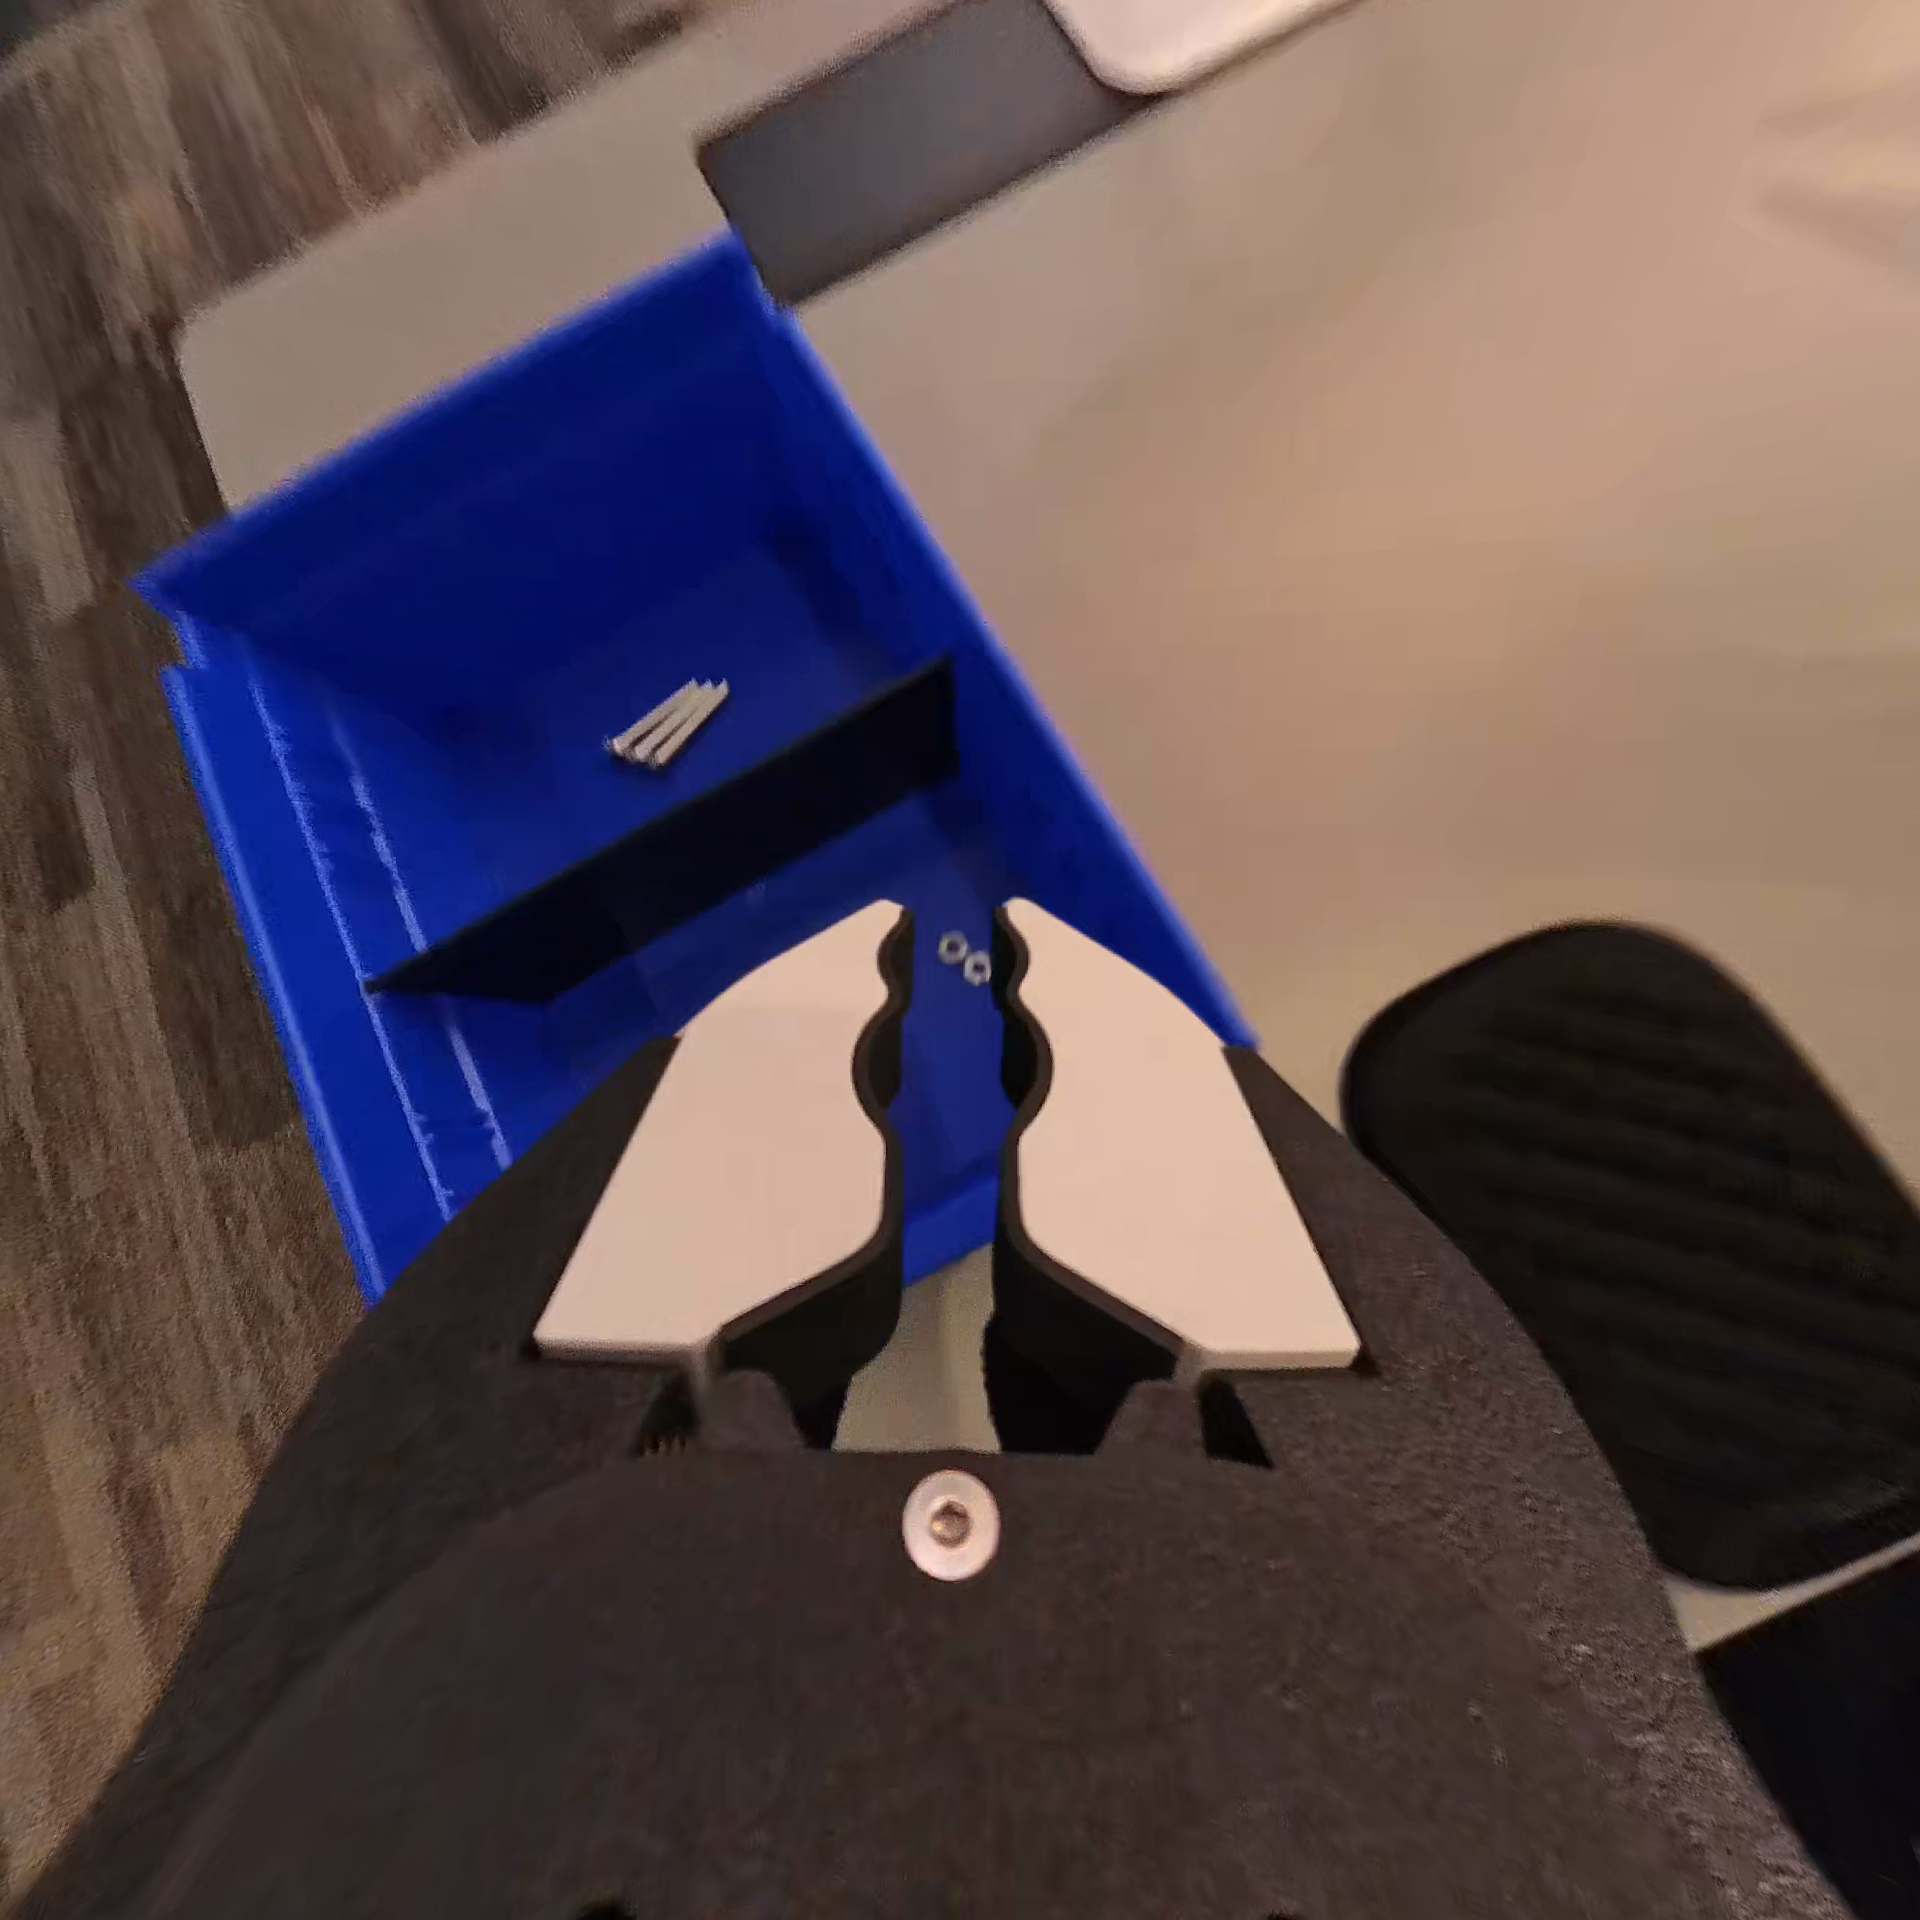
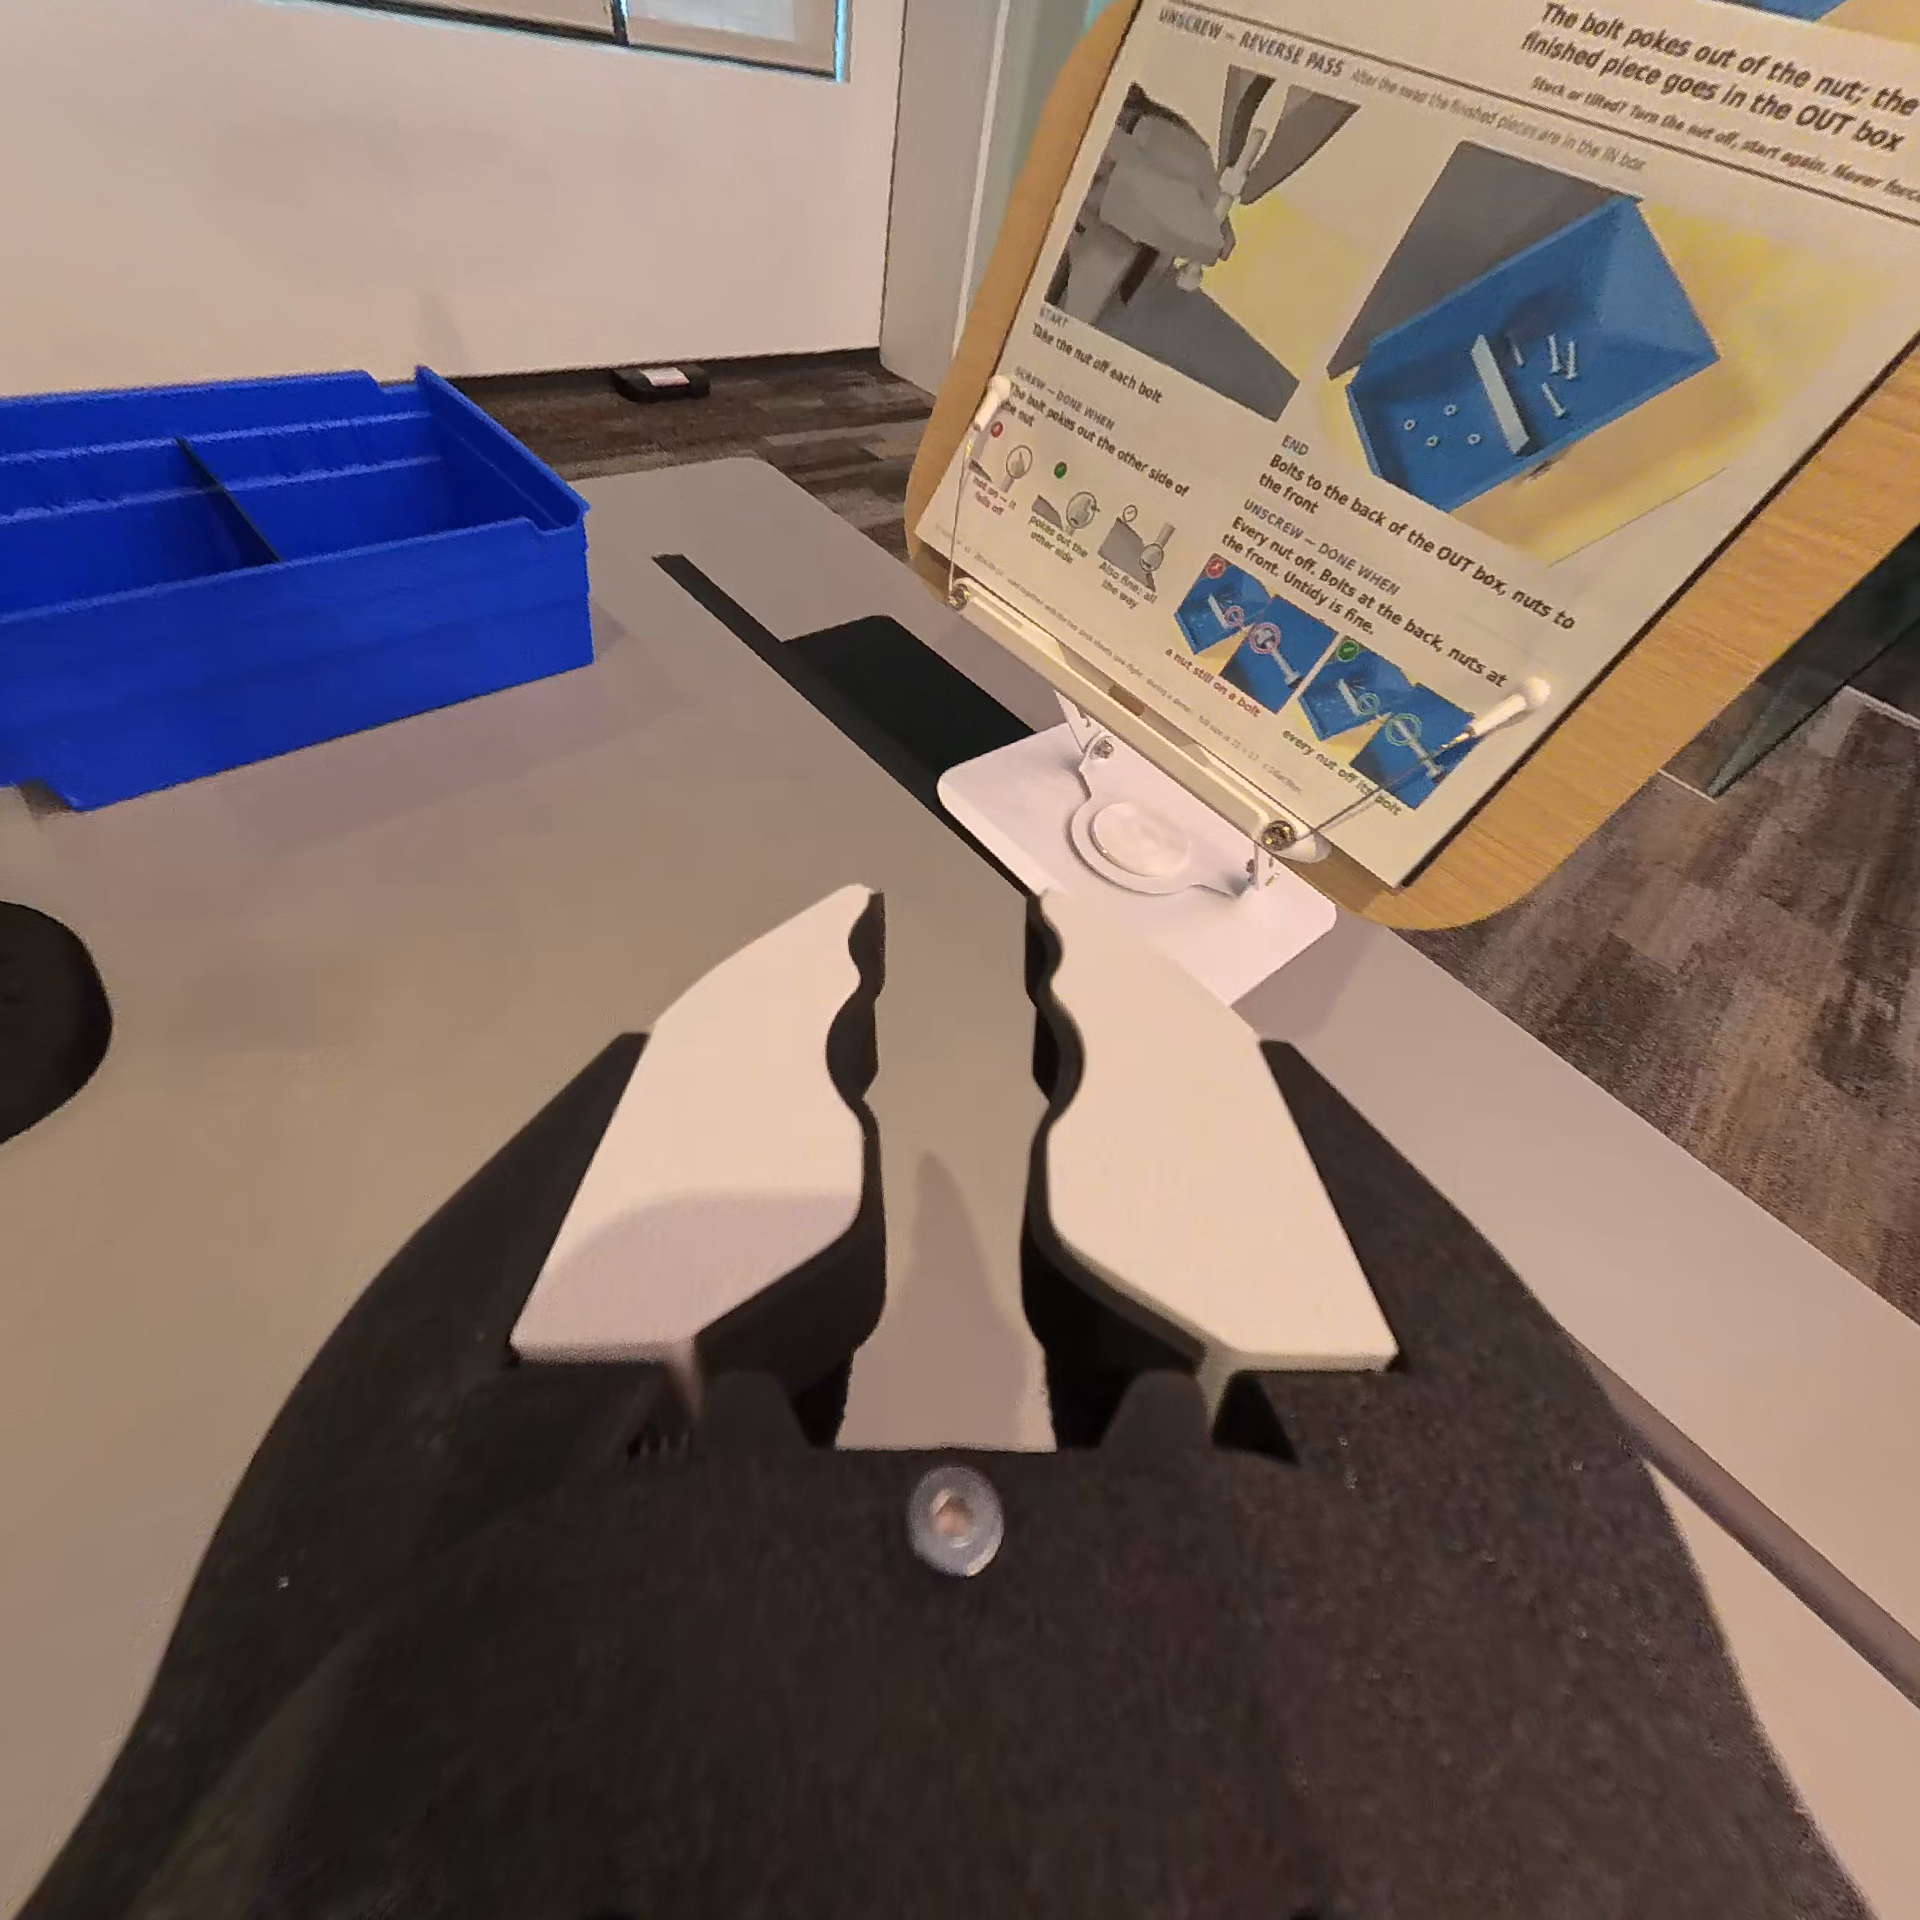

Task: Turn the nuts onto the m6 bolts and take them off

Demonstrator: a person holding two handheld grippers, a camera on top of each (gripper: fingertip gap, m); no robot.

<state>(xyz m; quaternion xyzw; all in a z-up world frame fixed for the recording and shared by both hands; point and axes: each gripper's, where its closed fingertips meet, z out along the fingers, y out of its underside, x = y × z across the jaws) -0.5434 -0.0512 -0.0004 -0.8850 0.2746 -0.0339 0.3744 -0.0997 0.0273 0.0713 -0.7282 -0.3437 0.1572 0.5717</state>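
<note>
— Presently, status, left to right?

— My left gripper hangs parted and empty over the blue bin. Three bolts lie beyond the divider, two nuts nearer. I'd descend squarely on one nut. My right gripper is parted, empty, above the table.
</note>
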